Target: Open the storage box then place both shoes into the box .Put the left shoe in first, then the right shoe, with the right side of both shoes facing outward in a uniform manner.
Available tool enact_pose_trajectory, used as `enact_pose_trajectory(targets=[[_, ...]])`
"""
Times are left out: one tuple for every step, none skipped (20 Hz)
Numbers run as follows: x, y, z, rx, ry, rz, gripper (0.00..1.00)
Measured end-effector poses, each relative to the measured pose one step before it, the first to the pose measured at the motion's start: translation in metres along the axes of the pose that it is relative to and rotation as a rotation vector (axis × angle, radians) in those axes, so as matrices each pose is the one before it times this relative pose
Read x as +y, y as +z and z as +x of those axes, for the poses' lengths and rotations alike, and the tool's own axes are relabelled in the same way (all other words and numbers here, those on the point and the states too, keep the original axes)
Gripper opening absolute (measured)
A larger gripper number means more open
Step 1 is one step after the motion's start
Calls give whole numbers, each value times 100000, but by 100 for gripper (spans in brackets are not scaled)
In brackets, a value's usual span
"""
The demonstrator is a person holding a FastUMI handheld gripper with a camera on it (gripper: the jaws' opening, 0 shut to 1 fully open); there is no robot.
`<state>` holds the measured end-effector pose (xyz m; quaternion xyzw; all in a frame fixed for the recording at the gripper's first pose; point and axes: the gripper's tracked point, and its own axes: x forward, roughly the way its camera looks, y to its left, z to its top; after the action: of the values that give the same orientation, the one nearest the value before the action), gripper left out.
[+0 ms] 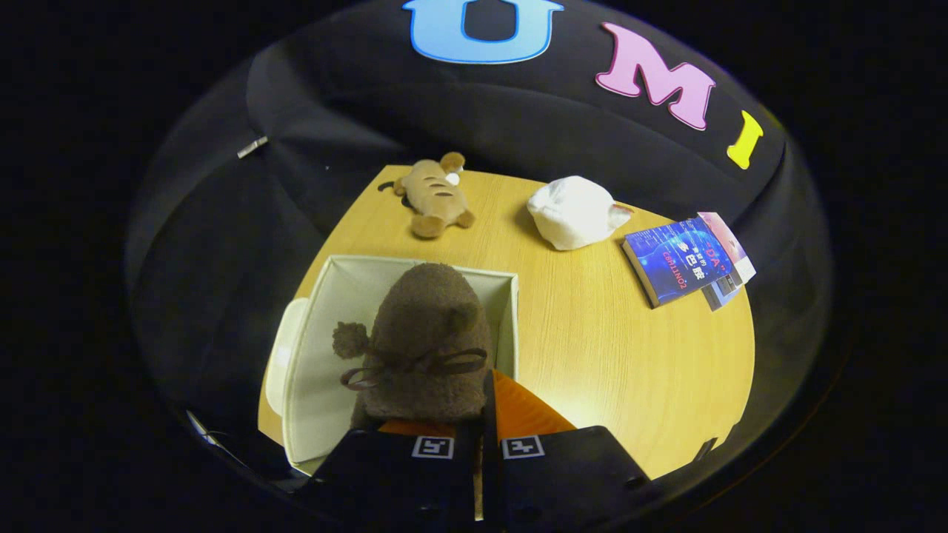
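Gripper fingers, seen from the gripper view, are drawn nearly together and pinch the back edge of a brown fuzzy shoe with a pompom and a ribbon bow, held over the open white storage box on the wooden table. So the box is already open and one shoe is going in; I cannot tell which shoe this is. Beyond the box lie a plush tiger, a white bundle and a blue book.

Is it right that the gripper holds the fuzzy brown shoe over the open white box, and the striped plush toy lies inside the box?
Not quite. The gripper does hold the brown shoe over the open white box, but the striped plush toy lies on the wooden table beyond the box, as the gripper view shows.
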<state>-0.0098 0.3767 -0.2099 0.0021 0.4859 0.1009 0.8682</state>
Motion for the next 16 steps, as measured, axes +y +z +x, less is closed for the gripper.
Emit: enact_pose_trajectory(targets=[[-181, -479, 476, 635, -2584, -1655, 9], [-100, -410, 529, 573, -2347, -1388, 9], [81, -389, 406, 492, -891, -939, 9], [325, -214, 326, 260, 78, -1175, 9], [482, -254, 132, 230, 1013, -1236, 9], [371, 59, -110, -96, 1043, -1398, 11], [198, -105, -105, -241, 301, -1356, 15], [-170, -135, -47, -212, -370, -1315, 16], [-109, -329, -17, 315, -518, -1512, 16], [350, -197, -22, -326, 1351, -670, 18], [404, -103, 133, -433, 1810, 5, 22], [227, 71, -175, -357, 1715, 281, 27], [262, -59, -182, 52, 1384, -82, 38], [148, 12, -258, 47, 1071, -6, 42], [84, -161, -386, 308, 651, 383, 47], [251, -42, -351, -16, 816, 1092, 53]])
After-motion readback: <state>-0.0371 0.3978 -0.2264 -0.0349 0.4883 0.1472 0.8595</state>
